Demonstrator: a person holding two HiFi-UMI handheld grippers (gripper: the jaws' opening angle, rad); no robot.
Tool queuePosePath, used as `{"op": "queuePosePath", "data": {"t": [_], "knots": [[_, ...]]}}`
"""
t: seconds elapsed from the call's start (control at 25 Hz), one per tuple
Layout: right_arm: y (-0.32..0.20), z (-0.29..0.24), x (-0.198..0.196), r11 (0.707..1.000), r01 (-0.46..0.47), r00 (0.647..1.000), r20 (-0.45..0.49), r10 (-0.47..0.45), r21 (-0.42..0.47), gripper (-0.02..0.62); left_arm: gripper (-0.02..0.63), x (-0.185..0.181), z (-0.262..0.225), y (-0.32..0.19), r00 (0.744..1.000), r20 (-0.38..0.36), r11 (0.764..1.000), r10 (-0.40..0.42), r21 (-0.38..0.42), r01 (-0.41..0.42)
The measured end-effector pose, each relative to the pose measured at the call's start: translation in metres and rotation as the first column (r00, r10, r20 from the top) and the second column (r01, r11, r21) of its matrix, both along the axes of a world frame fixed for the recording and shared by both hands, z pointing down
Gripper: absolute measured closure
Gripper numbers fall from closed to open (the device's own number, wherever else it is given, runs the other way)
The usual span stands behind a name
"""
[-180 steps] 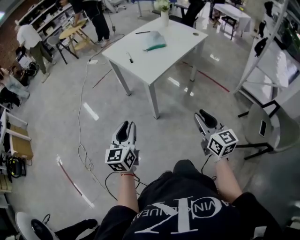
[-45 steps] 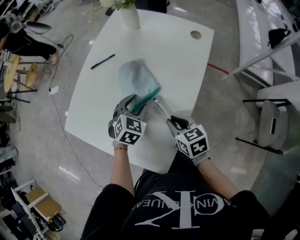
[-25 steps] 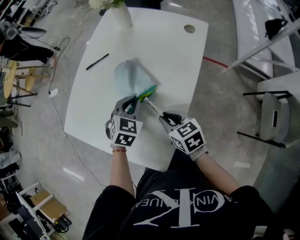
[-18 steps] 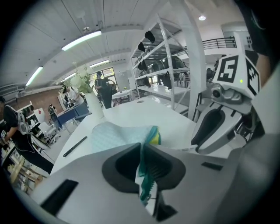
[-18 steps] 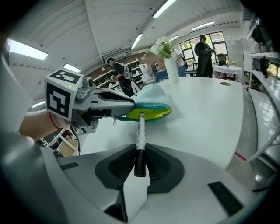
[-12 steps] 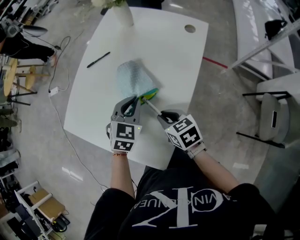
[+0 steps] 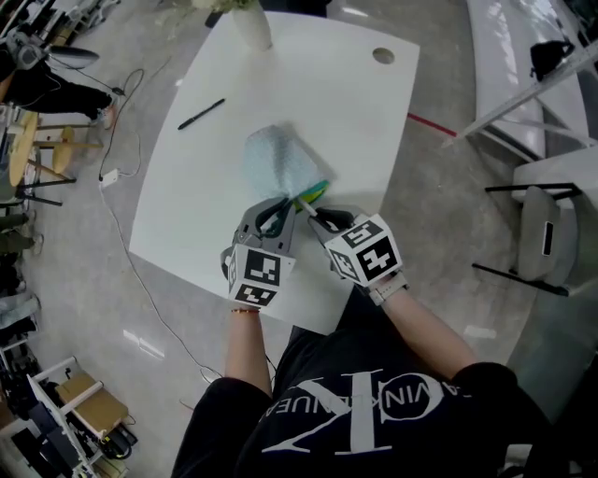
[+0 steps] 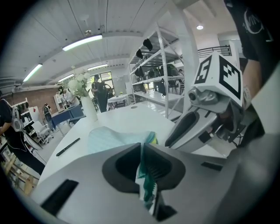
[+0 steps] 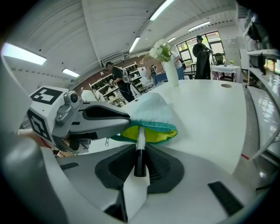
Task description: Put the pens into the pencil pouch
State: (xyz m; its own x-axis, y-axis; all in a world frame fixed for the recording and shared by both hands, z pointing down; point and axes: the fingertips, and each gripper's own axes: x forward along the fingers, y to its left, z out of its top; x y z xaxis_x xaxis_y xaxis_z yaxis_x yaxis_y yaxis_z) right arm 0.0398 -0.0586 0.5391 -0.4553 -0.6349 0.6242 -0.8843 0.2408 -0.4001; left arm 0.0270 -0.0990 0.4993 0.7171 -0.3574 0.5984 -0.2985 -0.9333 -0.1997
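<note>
A light-blue pencil pouch [image 7: 278, 163] with a teal zip and a yellow-green lining lies on the white table [image 7: 327, 103]. My left gripper [image 7: 278, 213] is shut on the pouch's zip edge [image 8: 146, 175] and holds the mouth up. My right gripper [image 7: 320, 218] is shut on a white pen with a black end [image 9: 140, 142]. The pen's front end is inside the open mouth of the pouch [image 9: 151, 111]. Only a short piece of the pen [image 7: 306, 212] shows between the two grippers. A second, black pen [image 7: 201, 114] lies loose at the table's left; it also shows as the black pen [image 8: 68, 146].
A white vase [image 7: 250, 23] with flowers stands at the table's far edge. A round cable hole [image 7: 383, 56] sits at the far right corner. Both grippers work close to the table's near edge. Shelving and a chair stand on the right, and people are beyond the table.
The pouch mouth and my right gripper have come together, so more of the white pen is inside. My left gripper has shifted with the pouch edge, slightly up.
</note>
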Motion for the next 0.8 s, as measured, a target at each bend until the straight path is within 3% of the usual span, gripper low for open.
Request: {"op": "queuePosePath", "data": {"t": [0.44,0.8], "knots": [[-0.027,-0.006,-0.009,1.000,-0.023,1.000,-0.003,0.023,0.016,0.517,0.580,-0.003,-0.007,0.008,0.995,-0.103,0.994,-0.005,-0.108,-0.006],[-0.042,-0.006,-0.004,0.996,-0.090,0.995,0.050,0.088,0.030,0.512,0.584,0.002,-0.017,0.009,0.986,-0.170,0.988,0.000,-0.151,-0.026]]}}
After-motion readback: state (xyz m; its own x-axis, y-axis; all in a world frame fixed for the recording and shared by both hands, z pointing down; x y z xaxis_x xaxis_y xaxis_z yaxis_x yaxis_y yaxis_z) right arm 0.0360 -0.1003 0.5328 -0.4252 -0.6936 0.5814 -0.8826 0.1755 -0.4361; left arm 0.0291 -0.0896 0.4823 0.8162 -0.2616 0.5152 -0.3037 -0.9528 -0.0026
